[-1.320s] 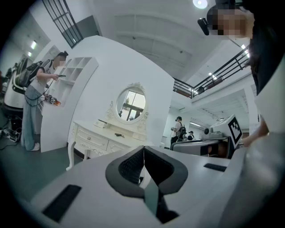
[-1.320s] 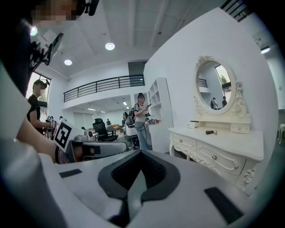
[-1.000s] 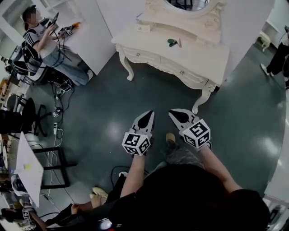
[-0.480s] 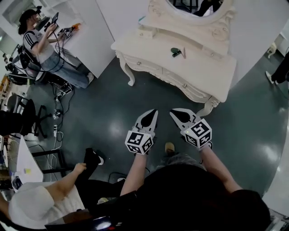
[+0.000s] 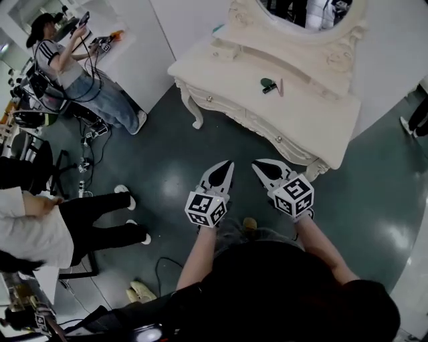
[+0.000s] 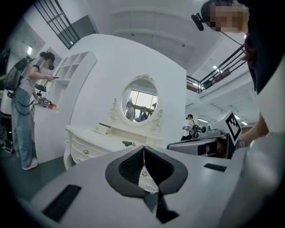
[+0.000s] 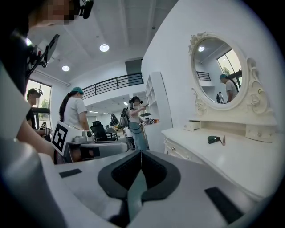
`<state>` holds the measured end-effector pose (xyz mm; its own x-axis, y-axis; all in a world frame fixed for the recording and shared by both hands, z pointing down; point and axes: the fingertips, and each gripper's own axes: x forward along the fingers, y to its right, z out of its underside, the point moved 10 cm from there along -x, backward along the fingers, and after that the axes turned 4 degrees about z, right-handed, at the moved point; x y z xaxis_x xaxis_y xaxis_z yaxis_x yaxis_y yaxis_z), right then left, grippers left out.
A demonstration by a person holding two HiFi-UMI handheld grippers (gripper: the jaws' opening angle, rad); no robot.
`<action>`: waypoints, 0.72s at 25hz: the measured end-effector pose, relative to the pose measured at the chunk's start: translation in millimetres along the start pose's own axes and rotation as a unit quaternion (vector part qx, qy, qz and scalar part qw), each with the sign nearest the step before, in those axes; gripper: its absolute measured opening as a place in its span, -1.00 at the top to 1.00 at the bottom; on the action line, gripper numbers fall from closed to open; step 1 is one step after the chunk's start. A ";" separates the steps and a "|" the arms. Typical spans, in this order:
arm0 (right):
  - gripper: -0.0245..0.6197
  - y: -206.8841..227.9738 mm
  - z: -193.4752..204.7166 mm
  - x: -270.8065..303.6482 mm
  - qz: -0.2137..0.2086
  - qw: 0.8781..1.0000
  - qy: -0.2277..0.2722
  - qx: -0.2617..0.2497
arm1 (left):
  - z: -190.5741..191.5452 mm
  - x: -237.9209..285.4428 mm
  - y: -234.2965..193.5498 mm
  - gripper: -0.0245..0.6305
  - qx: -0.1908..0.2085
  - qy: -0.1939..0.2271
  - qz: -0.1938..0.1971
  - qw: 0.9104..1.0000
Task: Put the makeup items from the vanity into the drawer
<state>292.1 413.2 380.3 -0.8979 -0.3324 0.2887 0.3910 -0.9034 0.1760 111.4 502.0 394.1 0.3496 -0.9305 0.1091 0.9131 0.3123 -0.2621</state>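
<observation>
Since a second ago the cream-white carved wooden vanity [image 5: 314,117] has drawn nearer and larger in the head view. A bystander in a white top and black trousers [image 5: 47,230] has also come in at 9 o'clock.

In the head view, two grippers are held side by side at the centre, well short of the vanity at 1 o'clock. The left gripper [image 5: 228,164] and the right gripper [image 5: 257,164] both have their jaws pressed together with nothing in them. Two makeup items lie on the vanity top just beside each other: one small dark green item [image 5: 268,84] and one slim pink stick [image 5: 280,87]. Two round knobs [image 5: 209,99] show on the drawer fronts, which sit flush. One oval mirror [image 5: 314,10] rises behind the top. A second bystander in a striped top and jeans [image 5: 73,73] stands at 10 o'clock on the glossy dark green floor [image 5: 154,167].

In the left gripper view, the dark pads meet in one closed seam and nothing is held. The vanity stands at 10 o'clock, with the green item [image 6: 128,143] on its top just above the jaw tip. The right gripper shows at 3 o'clock.

In the right gripper view, the pads are likewise fully closed and empty. Both makeup items lie at 2 o'clock on the vanity top, the green one [image 7: 213,139] touching or nearly touching the pink stick [image 7: 223,140]. The left gripper shows at 9 o'clock.
</observation>
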 end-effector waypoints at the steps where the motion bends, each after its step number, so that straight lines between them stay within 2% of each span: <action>1: 0.86 2.7 1.0 3.3 -0.002 1.000 -0.002 0.000 | 1.6 1.2 -2.8 0.89 -0.002 0.000 -0.004 1.000; 6: 0.86 15.6 -1.2 25.5 -0.005 1.000 -0.007 0.012 | 1.3 12.4 -23.6 0.89 -0.009 -0.002 -0.009 1.000; 10: 0.86 30.4 -11.0 49.3 -0.001 1.000 -0.008 0.013 | -7.9 34.2 -48.5 0.89 -0.007 -0.006 0.005 1.000; 18: 0.86 54.0 -40.8 119.7 0.011 1.000 -0.012 0.017 | -38.2 80.4 -124.3 0.89 -0.008 -0.012 0.035 0.999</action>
<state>197.5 313.6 385.9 -0.8840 -0.3446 0.3160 0.4173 -0.8862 0.2012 17.9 381.1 398.8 0.4171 -0.9018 0.1133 0.8833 0.3728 -0.2842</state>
